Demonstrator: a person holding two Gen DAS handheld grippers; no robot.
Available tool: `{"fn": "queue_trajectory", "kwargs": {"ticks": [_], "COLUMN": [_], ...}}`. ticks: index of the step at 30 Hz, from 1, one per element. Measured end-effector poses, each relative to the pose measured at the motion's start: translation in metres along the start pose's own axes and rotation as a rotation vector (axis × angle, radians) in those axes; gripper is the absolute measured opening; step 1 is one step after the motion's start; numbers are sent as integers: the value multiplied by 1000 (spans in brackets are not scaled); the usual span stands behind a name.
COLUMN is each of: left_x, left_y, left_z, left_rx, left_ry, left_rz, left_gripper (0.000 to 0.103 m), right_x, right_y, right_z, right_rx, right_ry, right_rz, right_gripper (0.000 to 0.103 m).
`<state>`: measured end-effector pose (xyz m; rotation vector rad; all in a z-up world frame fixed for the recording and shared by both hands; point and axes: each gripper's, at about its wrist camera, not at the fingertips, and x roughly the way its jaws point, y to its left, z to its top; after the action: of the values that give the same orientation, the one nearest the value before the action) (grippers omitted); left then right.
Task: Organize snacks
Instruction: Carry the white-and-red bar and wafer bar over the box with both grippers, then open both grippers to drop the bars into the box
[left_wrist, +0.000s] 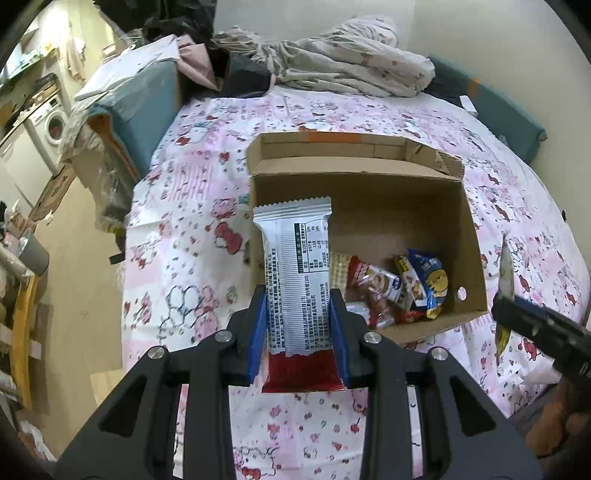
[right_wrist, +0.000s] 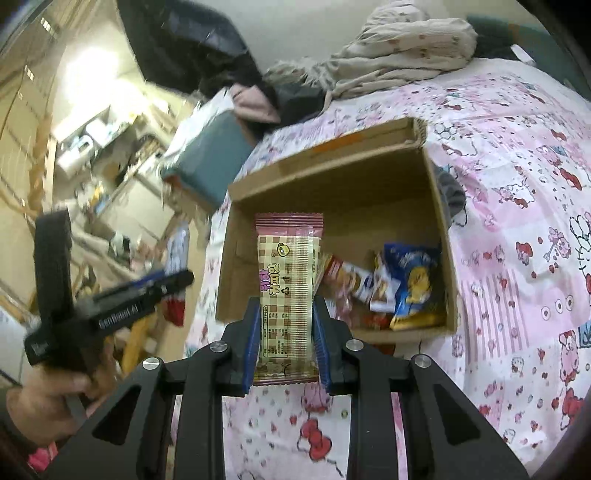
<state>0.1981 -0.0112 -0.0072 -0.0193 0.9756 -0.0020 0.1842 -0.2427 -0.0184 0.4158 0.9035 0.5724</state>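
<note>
An open cardboard box (left_wrist: 469, 225) lies on the bed and holds several snack packets (left_wrist: 402, 288) at its near right. My left gripper (left_wrist: 298, 306) is shut on a silver and red snack bar (left_wrist: 295, 266), held upright in front of the box's near left corner. My right gripper (right_wrist: 284, 317) is shut on a pink checked snack bar (right_wrist: 288, 280), held upright just before the box (right_wrist: 439, 206) and its packets (right_wrist: 391, 288). The right gripper also shows in the left wrist view (left_wrist: 506, 295), right of the box. The left gripper shows in the right wrist view (right_wrist: 177, 280), left of the box.
The bed has a pink cartoon-print sheet (left_wrist: 184, 229). Crumpled bedding (left_wrist: 351, 62) and clothes lie at its far end. A teal cushion (left_wrist: 147, 96) and piled items stand left of the bed. A washing machine (left_wrist: 51, 125) stands far left.
</note>
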Motion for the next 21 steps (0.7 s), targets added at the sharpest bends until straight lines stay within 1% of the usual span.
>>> {"fn": "queue_trajectory", "kwargs": {"ticks": [3,6,8,9,11,15,17,19,21], "left_x": [7,17,26,32,42,59,66,67,66], "left_y": [-4,-9,-14,-16,-17,-14,-11,-7,-6], "left_z": [7,11,11,12,12,13,13,13,15], "left_rx": [-2,1,19,29,27,2,-14,-36,-27], "left_ry": [-18,-31,-38,-33,-23,-15,6,19,4], "left_rz": [-10,-27,-22,-18,-36,-52,-51,-64,-65], "left_gripper": [27,28,28,27,28,28,28,28,28], "right_x": [6,20,30,34,44,61,68,71,73], "right_y": [-9,-18,-22,-24,-27,-34,-34,-30,-32], "right_z": [9,15,18,19,21,23,22,20,20], "right_rx": [34,57,68,72,72,77,61,13,26], "right_ry": [-20,-9,2,7,13,33,47,54,61], "right_rz": [-12,-30,-42,-49,-71,-88,-111,-141,-119], "right_gripper": [28,28,28,28,28,28,28,28,28]}}
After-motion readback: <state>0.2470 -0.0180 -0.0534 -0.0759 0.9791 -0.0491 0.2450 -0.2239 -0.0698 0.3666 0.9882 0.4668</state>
